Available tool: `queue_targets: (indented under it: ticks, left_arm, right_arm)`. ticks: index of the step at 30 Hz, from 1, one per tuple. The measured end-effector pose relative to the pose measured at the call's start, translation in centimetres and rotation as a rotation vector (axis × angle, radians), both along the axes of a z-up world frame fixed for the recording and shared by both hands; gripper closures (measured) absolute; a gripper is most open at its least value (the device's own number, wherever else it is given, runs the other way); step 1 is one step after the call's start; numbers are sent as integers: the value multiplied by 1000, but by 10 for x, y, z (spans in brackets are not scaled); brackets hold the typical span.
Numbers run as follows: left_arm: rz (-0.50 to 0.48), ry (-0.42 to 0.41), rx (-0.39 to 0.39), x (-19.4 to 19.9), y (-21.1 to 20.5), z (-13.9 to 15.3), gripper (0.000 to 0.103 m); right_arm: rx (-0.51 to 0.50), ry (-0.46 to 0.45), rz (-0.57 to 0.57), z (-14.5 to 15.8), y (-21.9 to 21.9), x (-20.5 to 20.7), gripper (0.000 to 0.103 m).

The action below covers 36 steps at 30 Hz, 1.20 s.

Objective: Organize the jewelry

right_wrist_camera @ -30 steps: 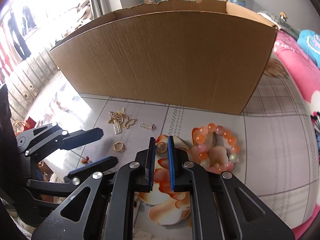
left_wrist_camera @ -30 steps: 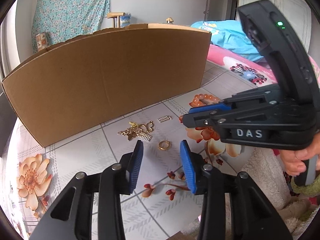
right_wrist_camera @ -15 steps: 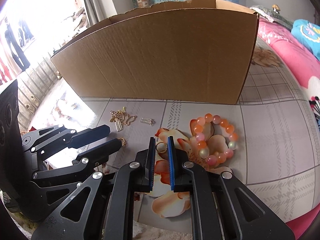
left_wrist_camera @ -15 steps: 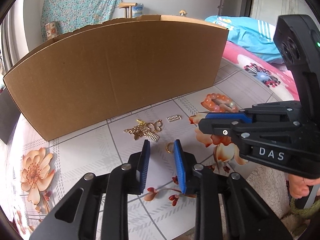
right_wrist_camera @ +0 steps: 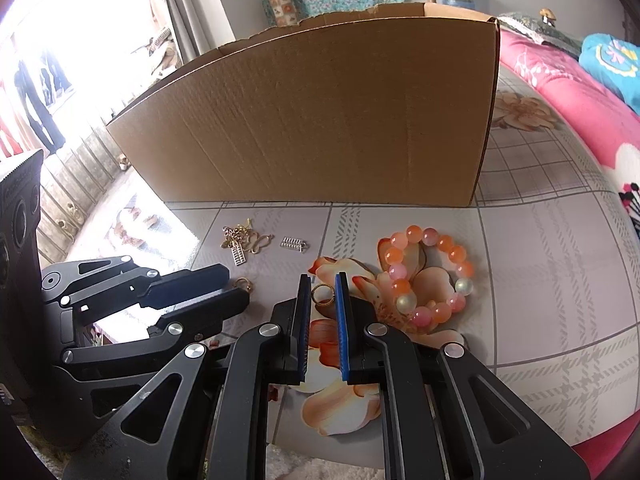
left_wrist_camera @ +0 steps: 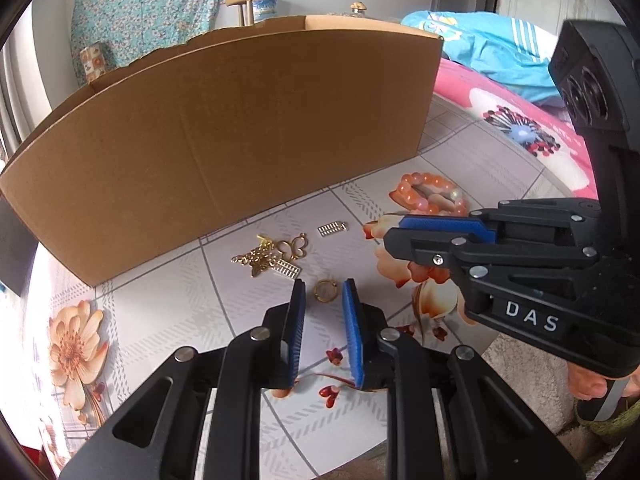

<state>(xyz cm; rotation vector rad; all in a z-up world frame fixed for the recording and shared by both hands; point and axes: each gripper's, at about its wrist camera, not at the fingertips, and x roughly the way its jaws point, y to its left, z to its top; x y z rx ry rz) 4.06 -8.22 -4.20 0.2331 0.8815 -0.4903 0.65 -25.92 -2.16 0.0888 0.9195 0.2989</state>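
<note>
Gold ring (left_wrist_camera: 325, 290) lying on the floral tablecloth (left_wrist_camera: 160, 320), sitting between the closing left gripper (left_wrist_camera: 323, 294) pads, contact unclear, right gripper (right_wrist_camera: 323, 294) narrowly pinching a 2nd ring (right_wrist_camera: 322, 294), bead bracelet (right_wrist_camera: 430, 276) just beside, cardboard box (left_wrist_camera: 224, 132) behind.

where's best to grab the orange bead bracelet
Probably from above: pinch across the beaded strand of the bracelet on its near side, one finger inside the loop, one outside. It lies flat, and its open centre leaves room for a finger.
</note>
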Motion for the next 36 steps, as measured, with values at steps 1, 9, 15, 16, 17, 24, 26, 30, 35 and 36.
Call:
queue_targets:
  ticks: [1,9,15,16,17,24,26,30,35,36]
  left_arm:
    - [-5,-4,9,0,-2,0,85]
    - [-42,-34,50,-1,-14,-1,93]
    - [-47,-43,59,-2,-15,-1,93]
    - [-48,-45,58,-2,-15,0,93]
    - [-49,-45,58,-2,-15,0,93]
    - [-61,-35,32,-6,-8,1,93]
    - [-64,-43,19,-9,-5,4,93]
    - [-69,-79,-7,-17,1,14,93]
    - [-64,-141,-65,-22,15,41,93]
    - [-61,-156,-81,-22,19,48,93]
  right_arm:
    - [1,-2,0,0,0,0,93]
    - [1,-23,-1,-1,-3,-7,93]
    - [14,-25,-1,-1,-5,-10,93]
    - [14,-25,1,0,-6,-10,93]
    - [15,-26,3,0,-6,-11,93]
    - [0,-54,10,8,-3,-17,93]
    - [-10,-69,15,12,0,-21,93]
    - [-36,-109,30,23,6,-31,93]
    - [-27,-166,52,46,12,-40,93]
    - [-18,-181,57,53,13,-40,93]
